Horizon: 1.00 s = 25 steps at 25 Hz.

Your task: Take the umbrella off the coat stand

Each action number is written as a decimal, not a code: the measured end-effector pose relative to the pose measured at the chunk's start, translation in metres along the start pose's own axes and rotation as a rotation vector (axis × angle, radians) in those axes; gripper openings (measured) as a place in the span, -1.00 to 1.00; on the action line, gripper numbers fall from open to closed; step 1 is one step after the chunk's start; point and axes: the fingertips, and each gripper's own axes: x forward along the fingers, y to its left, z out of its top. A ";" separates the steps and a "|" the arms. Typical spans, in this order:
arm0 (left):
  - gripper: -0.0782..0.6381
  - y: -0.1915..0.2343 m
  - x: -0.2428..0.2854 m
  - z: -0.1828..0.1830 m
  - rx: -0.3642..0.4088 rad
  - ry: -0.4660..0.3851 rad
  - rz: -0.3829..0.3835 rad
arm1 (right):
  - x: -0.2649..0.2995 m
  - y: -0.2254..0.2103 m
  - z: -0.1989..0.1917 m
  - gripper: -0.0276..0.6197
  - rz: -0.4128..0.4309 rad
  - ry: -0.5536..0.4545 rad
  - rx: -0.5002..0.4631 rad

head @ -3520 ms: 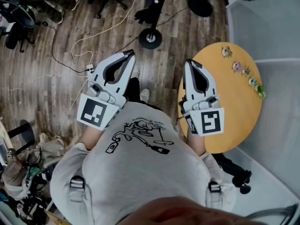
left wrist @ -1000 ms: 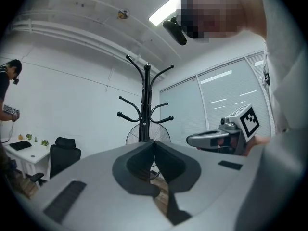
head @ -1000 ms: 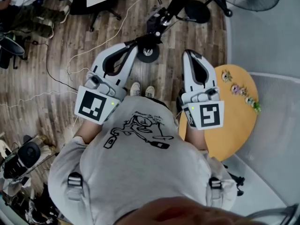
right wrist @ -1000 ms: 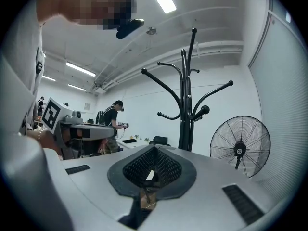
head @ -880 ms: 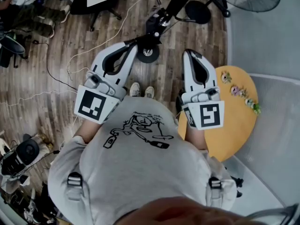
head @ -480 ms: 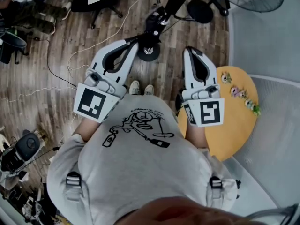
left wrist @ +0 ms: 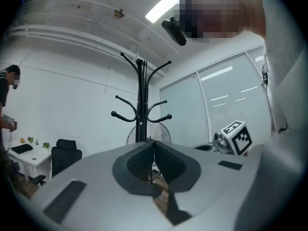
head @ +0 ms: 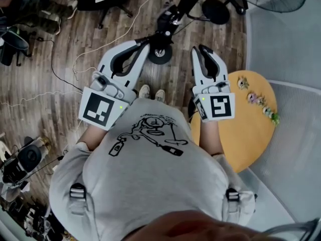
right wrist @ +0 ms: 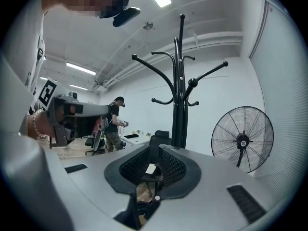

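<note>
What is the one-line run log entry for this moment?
left gripper: shut, empty | right gripper: jaws just been opening, nothing between | coat stand: ahead, untouched

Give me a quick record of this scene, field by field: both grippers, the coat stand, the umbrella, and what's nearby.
Left gripper: jaws together, nothing held
Right gripper: jaws slightly apart, just been opening, nothing between them
Coat stand: upright ahead of both grippers, untouched
Umbrella: cannot be told apart from the stand's dark pole
Nearby: round orange table at the person's right; floor fan beside the stand
</note>
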 end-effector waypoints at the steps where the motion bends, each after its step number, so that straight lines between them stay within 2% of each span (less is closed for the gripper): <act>1: -0.76 -0.001 -0.001 0.000 0.001 0.002 -0.002 | 0.001 -0.002 -0.005 -0.68 -0.001 0.006 0.003; 8: -0.76 0.004 -0.007 0.002 -0.004 0.003 0.000 | 0.018 -0.002 -0.039 -0.58 0.014 0.048 0.005; 25: -0.76 0.014 -0.017 0.001 -0.013 0.000 0.020 | 0.064 -0.007 -0.154 -0.40 0.013 0.192 0.021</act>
